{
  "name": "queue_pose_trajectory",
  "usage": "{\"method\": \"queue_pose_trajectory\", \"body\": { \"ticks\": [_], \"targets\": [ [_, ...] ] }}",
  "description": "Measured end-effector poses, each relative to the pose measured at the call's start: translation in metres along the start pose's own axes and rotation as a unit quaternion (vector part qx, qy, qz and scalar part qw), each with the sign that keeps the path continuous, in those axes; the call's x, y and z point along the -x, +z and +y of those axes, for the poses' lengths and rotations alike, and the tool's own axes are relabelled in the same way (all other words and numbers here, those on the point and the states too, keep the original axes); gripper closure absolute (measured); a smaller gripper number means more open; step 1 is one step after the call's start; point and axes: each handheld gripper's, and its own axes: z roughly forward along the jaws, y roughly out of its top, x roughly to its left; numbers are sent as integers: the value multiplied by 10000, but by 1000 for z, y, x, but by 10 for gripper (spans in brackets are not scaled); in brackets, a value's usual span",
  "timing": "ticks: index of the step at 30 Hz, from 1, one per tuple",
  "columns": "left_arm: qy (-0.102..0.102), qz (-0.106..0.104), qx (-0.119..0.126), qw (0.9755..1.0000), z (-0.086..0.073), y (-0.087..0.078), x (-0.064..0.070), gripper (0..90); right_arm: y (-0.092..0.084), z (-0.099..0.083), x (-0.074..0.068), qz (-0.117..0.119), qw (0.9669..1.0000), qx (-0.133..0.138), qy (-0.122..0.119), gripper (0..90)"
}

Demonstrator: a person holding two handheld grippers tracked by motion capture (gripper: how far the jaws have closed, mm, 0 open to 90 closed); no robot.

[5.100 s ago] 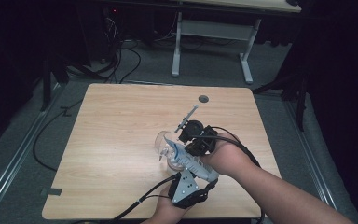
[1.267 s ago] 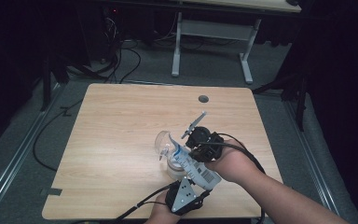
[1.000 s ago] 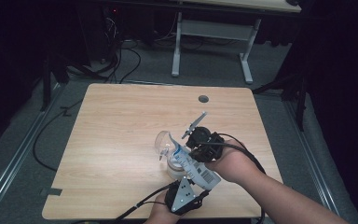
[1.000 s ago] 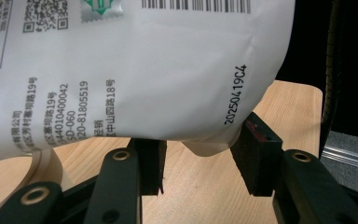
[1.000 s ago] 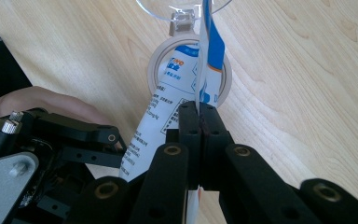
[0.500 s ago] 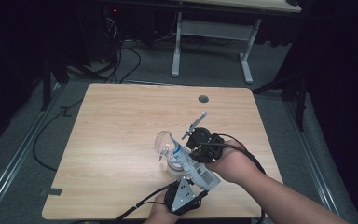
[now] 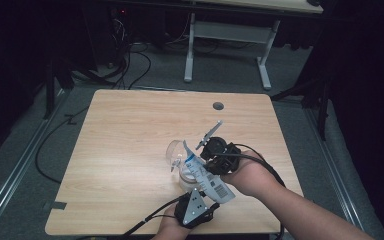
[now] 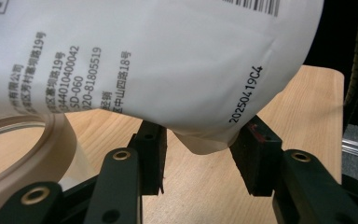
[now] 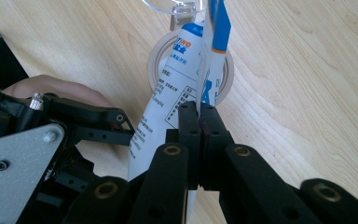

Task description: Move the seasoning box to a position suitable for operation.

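From above, the right gripper (image 7: 211, 161) tips a white pouch (image 7: 205, 175) over a clear jar (image 7: 177, 155) mid-table. The right gripper view adds detail: jaws pinched tight on the pouch's edge (image 9: 204, 88) (blue-printed). The left gripper (image 8: 198, 161) comes in low from the near edge, its jaws half apart around the jar's base.

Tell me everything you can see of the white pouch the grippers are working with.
The white pouch is a soft, glossy packet with blue panels, black print, a barcode and a date code. It hangs tilted over a clear plastic container, blue end down toward the container's opening. The right gripper is shut on its flat edge. Its rounded bottom corner hangs between the left gripper fingers; whether they press it I cannot tell.
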Motion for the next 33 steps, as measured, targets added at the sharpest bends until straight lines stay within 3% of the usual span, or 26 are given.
{"method": "queue_pose_trajectory", "body": {
  "ticks": [14, 33],
  "targets": [
    [-11, 120, -82, 9999, -7, 3, -5, 574, 0, -1, 0, -2, 10000, -15, 20, 899],
    [146, 191, -228, 9995, -11, 2, -5, 522, -4, 0, 3, 2, 9999, 89, 92, 900]
  ]
}}
